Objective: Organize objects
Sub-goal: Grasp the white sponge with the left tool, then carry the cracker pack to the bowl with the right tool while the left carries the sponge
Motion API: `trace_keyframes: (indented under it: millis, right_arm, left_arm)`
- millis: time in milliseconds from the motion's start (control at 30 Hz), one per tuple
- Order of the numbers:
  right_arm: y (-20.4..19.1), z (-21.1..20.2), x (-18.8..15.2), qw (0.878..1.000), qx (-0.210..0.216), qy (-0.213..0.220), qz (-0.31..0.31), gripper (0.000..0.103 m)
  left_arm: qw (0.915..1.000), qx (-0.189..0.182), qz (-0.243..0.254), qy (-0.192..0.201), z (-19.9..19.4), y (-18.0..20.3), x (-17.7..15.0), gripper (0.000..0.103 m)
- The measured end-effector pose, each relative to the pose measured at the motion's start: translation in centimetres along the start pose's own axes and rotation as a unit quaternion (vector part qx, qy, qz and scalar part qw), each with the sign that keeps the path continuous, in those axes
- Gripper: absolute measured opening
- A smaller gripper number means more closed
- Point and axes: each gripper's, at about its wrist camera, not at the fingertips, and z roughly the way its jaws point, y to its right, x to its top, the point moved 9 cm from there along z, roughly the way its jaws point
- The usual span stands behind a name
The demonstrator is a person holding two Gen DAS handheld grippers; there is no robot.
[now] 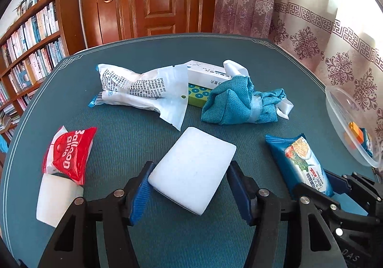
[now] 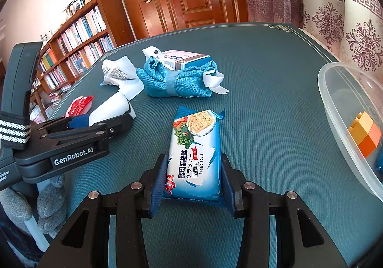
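My left gripper [image 1: 189,182] is shut on a white sponge block [image 1: 191,172], the blue pads pressing its two sides over the teal table [image 1: 143,148]. My right gripper [image 2: 192,179] is shut on a blue soda biscuit packet [image 2: 195,150], which also shows in the left wrist view [image 1: 301,162]. The left gripper also shows at the left of the right wrist view [image 2: 79,124]. A clear plastic tub [image 2: 335,100] holding an orange and yellow block [image 2: 365,135] stands at the right table edge.
A red balloon packet [image 1: 69,153] lies on a white block [image 1: 55,196] at the left. Farther back lie a white printed bag [image 1: 143,88], a white and green box [image 1: 205,76] and a teal cloth bundle [image 1: 239,103]. A bookshelf, door and curtain stand beyond.
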Motion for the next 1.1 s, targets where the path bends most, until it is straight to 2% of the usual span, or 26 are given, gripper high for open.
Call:
trace_keyframes:
  millis: [267, 433, 567, 800, 1100]
  right_arm:
    - [-0.1, 0.0, 0.0, 1.0, -0.002, -0.001, -0.003, 0.045]
    - [-0.5, 0.2, 0.1, 0.999, -0.024, -0.005, -0.023, 0.047]
    - [-0.5, 0.2, 0.1, 0.999, -0.034, -0.004, -0.027, 0.045]
    - [0.2, -0.7, 0.1, 1.0, -0.023, 0.003, 0.001, 0.042]
    - [2.4, -4.5, 1.5, 0.998, -0.018, 0.04, 0.04, 0.042]
  left_arm:
    - [0.9999, 0.003, -0.004, 0.012, -0.8, 0.3, -0.5, 0.064]
    - [0.9998, 0.005, -0.006, 0.016, -0.8, 0.2, -0.4, 0.064]
    - [0.9998, 0.006, -0.007, 0.019, -0.9, 0.1, -0.4, 0.064]
    - [0.9997, 0.006, -0.006, 0.022, -1.1, 0.2, -0.5, 0.064]
    - [0.9996, 0.01, 0.001, 0.024, -1.2, 0.6, -0.5, 0.064]
